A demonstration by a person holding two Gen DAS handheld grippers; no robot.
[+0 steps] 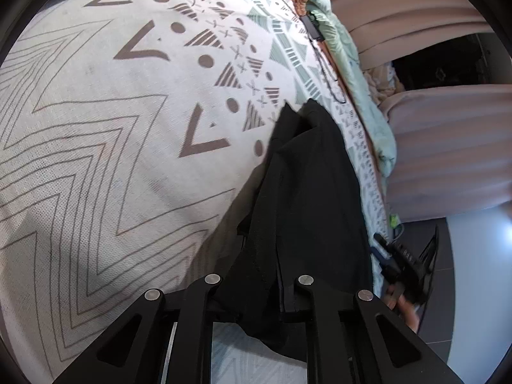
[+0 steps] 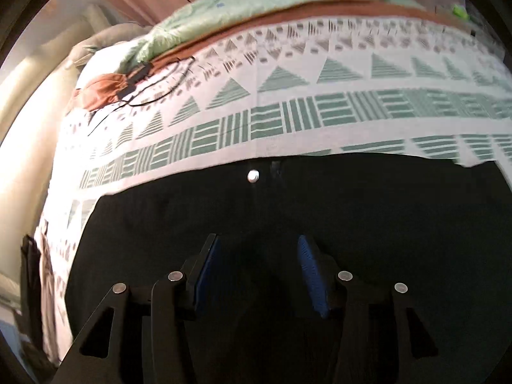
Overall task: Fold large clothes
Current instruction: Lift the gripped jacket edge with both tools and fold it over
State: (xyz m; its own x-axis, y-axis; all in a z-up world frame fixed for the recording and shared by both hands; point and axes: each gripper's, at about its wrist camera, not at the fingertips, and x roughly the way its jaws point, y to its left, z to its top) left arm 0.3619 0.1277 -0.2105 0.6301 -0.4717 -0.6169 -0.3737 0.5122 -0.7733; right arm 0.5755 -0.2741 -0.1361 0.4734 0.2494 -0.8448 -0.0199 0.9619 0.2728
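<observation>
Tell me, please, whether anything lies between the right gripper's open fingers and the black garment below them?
Nothing visible does. The right gripper is open directly over the black garment, with only dark cloth between its blue pads. The black cable lies farther off on the patterned bedspread.

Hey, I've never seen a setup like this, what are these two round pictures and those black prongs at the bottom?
Each picture comes from a fisheye camera on a hand-held two-finger gripper, looking along its fingers. The left gripper is pinched on a black fabric garment, lifting part of it. The right gripper, with blue ribbed pads, stands open above the same garment, which has a small white button. Everything lies on a white bedspread with grey and green geometric patterns.
</observation>
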